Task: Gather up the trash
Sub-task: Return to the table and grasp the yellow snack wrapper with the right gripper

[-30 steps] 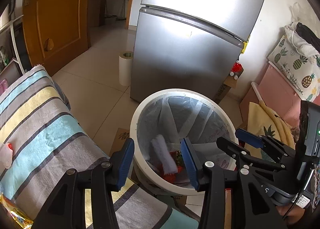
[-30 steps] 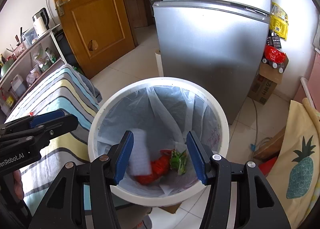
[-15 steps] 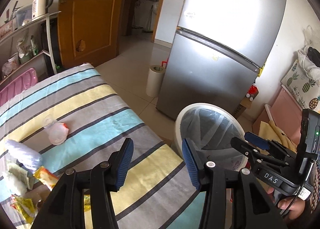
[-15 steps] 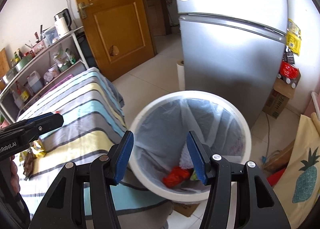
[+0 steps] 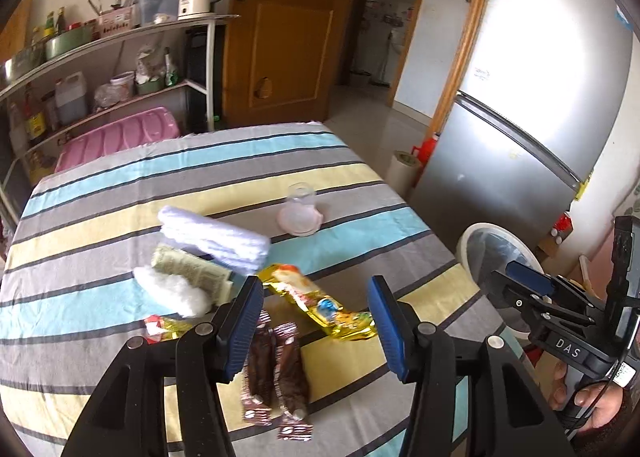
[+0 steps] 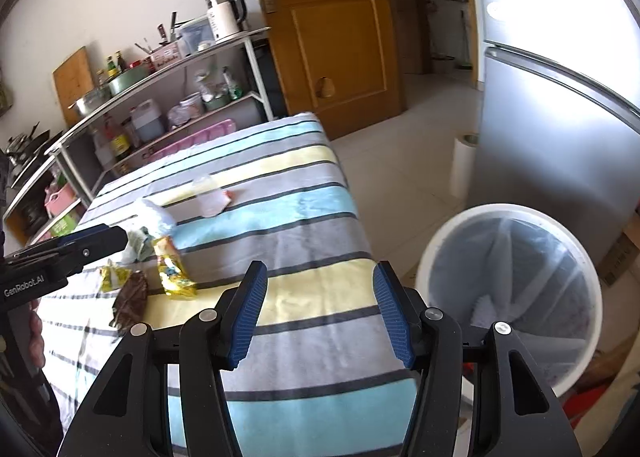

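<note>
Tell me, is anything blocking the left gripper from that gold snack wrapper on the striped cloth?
Nothing visible. The left gripper hangs open above the gold snack wrapper, with only air between. The brown wrappers lie closer to the camera, beside its path.

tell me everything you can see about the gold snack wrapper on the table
The gold snack wrapper is a long, shiny foil packet with colourful printed pictures, crinkled and lying flat on the striped tablecloth. In the left wrist view it runs diagonally, its upper end near the folded white towel, its lower end by a blue pad of the open left gripper, which does not grip it. The brown wrappers lie close beside it. Whether it is empty cannot be told.
</note>
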